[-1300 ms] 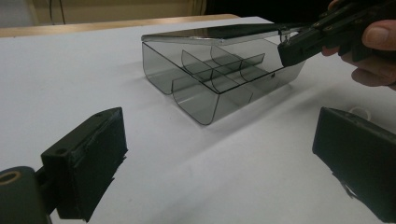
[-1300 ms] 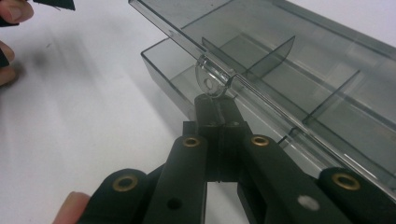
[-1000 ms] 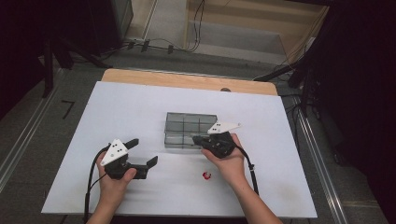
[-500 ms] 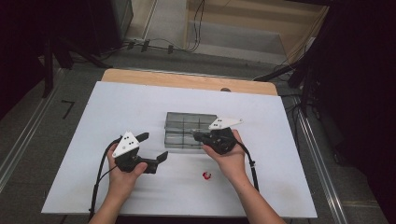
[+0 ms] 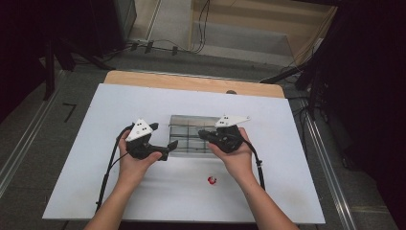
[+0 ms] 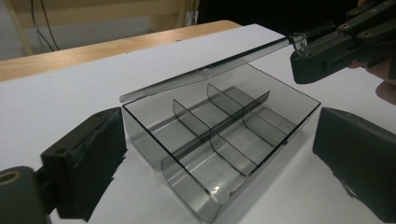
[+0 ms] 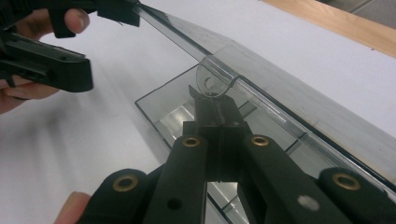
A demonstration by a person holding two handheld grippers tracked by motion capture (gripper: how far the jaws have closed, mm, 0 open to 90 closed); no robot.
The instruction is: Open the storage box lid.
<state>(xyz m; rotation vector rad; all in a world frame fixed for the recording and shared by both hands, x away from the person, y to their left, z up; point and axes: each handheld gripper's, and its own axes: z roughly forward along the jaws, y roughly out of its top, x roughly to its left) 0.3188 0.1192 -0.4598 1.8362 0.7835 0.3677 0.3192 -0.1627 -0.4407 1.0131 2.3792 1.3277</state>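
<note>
A smoky clear compartment box (image 5: 187, 139) (image 6: 219, 140) lies at the middle of the white table. Several dividers split its inside, and the compartments look bare. Its lid (image 6: 210, 70) (image 7: 280, 102) is raised at a slant. My right gripper (image 5: 202, 134) (image 7: 212, 100) is shut on the lid's front tab (image 7: 208, 84) and holds it up. My left gripper (image 5: 163, 135) (image 6: 222, 140) is open at the box's left end. Its jaws stand wide on either side of the box's near corner. The right-hand pad (image 6: 355, 163) stands apart from the box.
A small red thing (image 5: 211, 180) lies on the white table top (image 5: 297, 191), near the person's right forearm. A wooden strip (image 5: 191, 82) runs along the far edge. Cables trail from both grippers toward the near edge. Dark floor surrounds the table.
The left hand has moved right and a little away from the person, up to the box's left end. The right hand has stayed at the lid.
</note>
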